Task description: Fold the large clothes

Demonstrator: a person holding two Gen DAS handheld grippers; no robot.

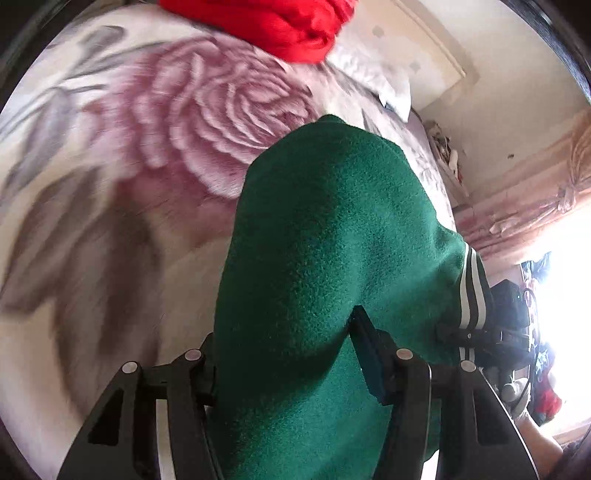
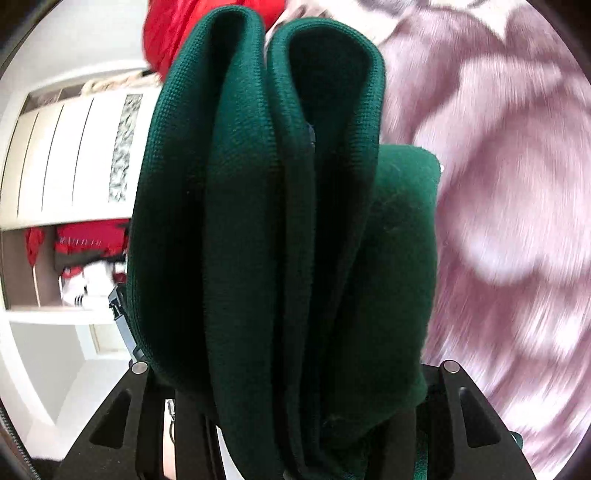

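A dark green fleece garment (image 1: 332, 229) with a white-striped cuff (image 1: 471, 291) fills the left wrist view. My left gripper (image 1: 284, 354) is shut on a thick fold of it and holds it above the bed. In the right wrist view the same green garment (image 2: 280, 221) hangs in several folded layers. My right gripper (image 2: 291, 417) is shut on that bunch, and its fingertips are hidden by the cloth. The other gripper (image 1: 491, 325) shows at the right of the left wrist view, beside the cuff.
A bed cover with a large pink rose print (image 1: 207, 122) lies below both grippers (image 2: 509, 184). A red garment (image 1: 280, 26) lies at the far end of the bed. White pillow (image 1: 373, 74), wardrobe with shelves (image 2: 62, 166) and a bright window (image 1: 565, 288) surround the bed.
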